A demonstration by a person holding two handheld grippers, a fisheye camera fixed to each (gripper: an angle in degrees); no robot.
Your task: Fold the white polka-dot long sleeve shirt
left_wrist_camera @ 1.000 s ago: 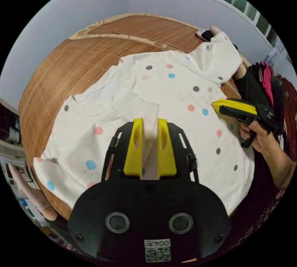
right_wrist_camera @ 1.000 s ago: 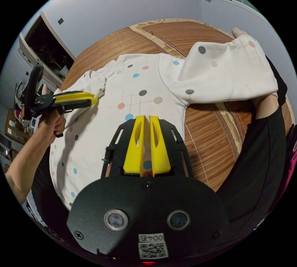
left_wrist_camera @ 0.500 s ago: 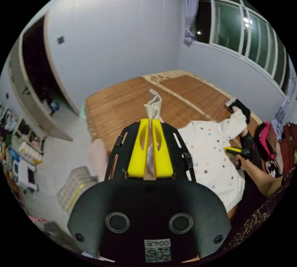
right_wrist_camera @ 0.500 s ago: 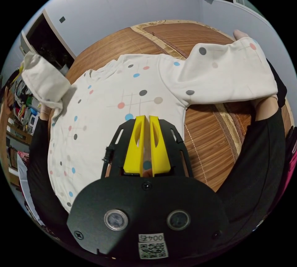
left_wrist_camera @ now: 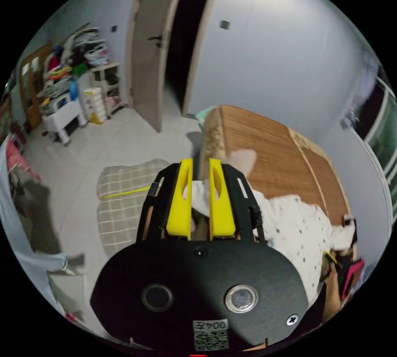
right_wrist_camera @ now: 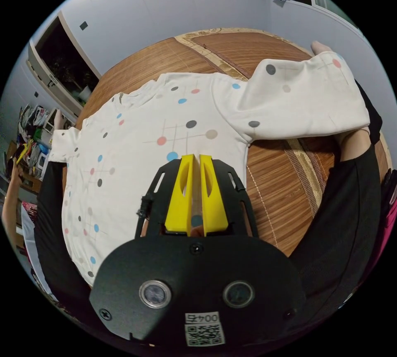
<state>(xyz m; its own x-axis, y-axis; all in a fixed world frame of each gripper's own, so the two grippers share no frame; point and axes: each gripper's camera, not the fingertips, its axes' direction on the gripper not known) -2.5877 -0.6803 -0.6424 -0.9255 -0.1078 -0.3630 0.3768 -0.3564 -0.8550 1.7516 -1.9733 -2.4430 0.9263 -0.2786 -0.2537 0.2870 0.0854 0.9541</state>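
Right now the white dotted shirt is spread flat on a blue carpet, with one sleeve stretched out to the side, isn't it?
Not quite. The shirt does lie spread flat with one sleeve stretched out to the side, but it rests on a brown woven mat, not a blue carpet. The right gripper view shows the slatted brown surface under and around it.

Dim, even indoor light, bluish cast. Left gripper view motion-blurred, worst toward 3 o'clock; right gripper view sharp. Fisheye bending at rims; soft shadows.
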